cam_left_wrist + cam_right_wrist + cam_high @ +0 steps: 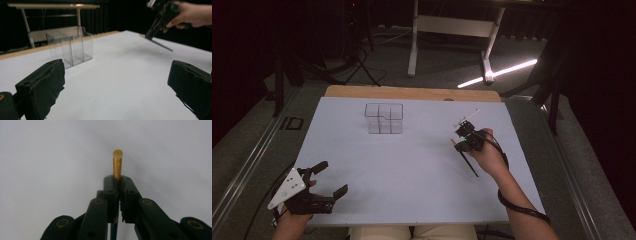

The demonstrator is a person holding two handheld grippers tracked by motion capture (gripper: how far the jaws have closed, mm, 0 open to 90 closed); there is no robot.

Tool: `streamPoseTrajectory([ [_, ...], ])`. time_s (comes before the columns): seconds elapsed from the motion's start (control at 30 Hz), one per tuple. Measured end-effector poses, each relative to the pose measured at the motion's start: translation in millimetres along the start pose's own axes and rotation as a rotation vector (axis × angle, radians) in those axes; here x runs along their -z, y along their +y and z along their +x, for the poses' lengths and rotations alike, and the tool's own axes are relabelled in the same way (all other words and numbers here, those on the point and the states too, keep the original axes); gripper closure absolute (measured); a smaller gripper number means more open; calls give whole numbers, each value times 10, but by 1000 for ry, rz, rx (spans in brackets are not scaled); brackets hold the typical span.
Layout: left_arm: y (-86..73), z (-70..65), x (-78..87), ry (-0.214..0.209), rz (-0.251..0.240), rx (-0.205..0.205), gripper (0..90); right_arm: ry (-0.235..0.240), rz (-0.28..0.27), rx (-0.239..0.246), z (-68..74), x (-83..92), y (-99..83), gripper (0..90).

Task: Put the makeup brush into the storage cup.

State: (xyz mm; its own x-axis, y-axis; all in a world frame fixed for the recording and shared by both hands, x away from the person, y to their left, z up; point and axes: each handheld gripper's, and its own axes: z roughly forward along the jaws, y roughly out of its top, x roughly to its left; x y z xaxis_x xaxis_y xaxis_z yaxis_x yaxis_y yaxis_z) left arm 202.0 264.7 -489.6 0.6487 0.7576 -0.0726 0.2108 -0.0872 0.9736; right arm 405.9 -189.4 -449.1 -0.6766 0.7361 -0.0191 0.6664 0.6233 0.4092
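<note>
My right gripper [458, 143] hovers over the right half of the white table sheet [412, 170], shut on a thin brush [469, 165]. The brush's black handle slants back toward the person's hand. In the right gripper view the jaws meet at my right gripper [119, 181], and the brush's gold ferrule and orange tip [117, 161] stick out past them. In the left gripper view that right gripper [150, 33] is raised off the sheet with the brush handle [162, 46] trailing below. My left gripper [332, 179] rests open at the front left corner, jaws wide around nothing [117, 75].
A clear plastic organizer with several compartments [384, 119] [72, 48] stands at the back centre of the sheet. A wooden table edge [412, 93] runs behind it. A white desk frame [452, 30] stands on the floor beyond.
</note>
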Motion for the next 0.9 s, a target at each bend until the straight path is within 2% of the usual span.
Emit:
streamPoseTrajectory([
  [0.07,4,9,-10,-6,5,31,19,-9,-23,11,7,33,-11,841],
  [0.23,17,-10,-53,4,41,54,19,-2,-85,5,-2,103,-46,841],
  [0.27,20,-18,-60,1,39,64,18,-3,-97,2,-3,112,-54,841],
  [0.33,32,-36,-72,16,44,55,18,-1,-117,1,-1,135,-68,841],
  [0.43,51,-47,-87,0,38,86,18,2,-146,2,15,174,-82,841],
  [0.5,63,-57,-99,-6,35,92,18,-5,-165,5,35,206,-90,841],
  [0.7,119,-96,-153,-23,47,92,18,10,-223,7,73,288,-107,842],
  [0.73,152,-121,-191,-26,51,78,18,7,-243,9,98,321,-116,841],
  [0.8,184,-138,-217,-21,45,67,18,12,-263,9,118,347,-127,841],
  [0.9,224,-152,-248,-29,38,72,18,14,-277,15,135,373,-138,841],
])
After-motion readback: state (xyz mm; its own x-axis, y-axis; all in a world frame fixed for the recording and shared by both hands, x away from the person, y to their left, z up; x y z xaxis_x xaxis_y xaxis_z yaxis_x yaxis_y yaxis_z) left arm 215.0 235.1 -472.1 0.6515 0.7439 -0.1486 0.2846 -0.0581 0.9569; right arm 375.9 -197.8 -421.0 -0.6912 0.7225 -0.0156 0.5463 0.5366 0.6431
